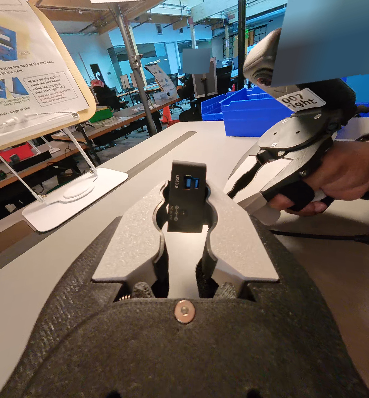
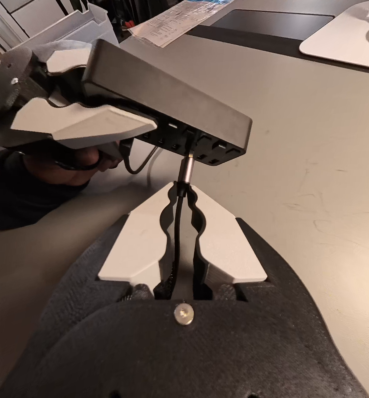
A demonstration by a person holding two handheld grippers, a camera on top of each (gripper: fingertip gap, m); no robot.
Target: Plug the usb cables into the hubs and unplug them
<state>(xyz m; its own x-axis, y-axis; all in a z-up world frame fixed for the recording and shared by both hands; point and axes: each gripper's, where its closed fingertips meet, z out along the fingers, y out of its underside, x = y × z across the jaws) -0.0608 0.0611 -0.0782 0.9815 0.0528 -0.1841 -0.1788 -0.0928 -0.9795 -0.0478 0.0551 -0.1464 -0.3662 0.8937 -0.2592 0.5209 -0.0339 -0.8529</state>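
My left gripper [image 1: 187, 187] is shut on a black USB hub [image 1: 188, 193] and holds it end-on above the table, its blue end port facing the camera. In the right wrist view the hub [image 2: 168, 97] is a flat grey-topped box tilted over the table, with one white finger [image 2: 82, 127] of the left gripper along its port side. My right gripper [image 2: 181, 186] is shut on a black USB cable [image 2: 176, 226] just behind its silver plug [image 2: 186, 170]. The plug's tip sits at a port in the hub's row; how deep it goes is unclear.
An instruction sheet on a stand [image 1: 28, 64] with a white base [image 1: 76, 193] is at the left. Blue bins [image 1: 250, 114] stand at the back right. A black cable [image 1: 319, 237] lies on the table. A second short cable [image 2: 136, 165] hangs from the hub. Across from one pair of fingers to the other is roughly 7 cm.
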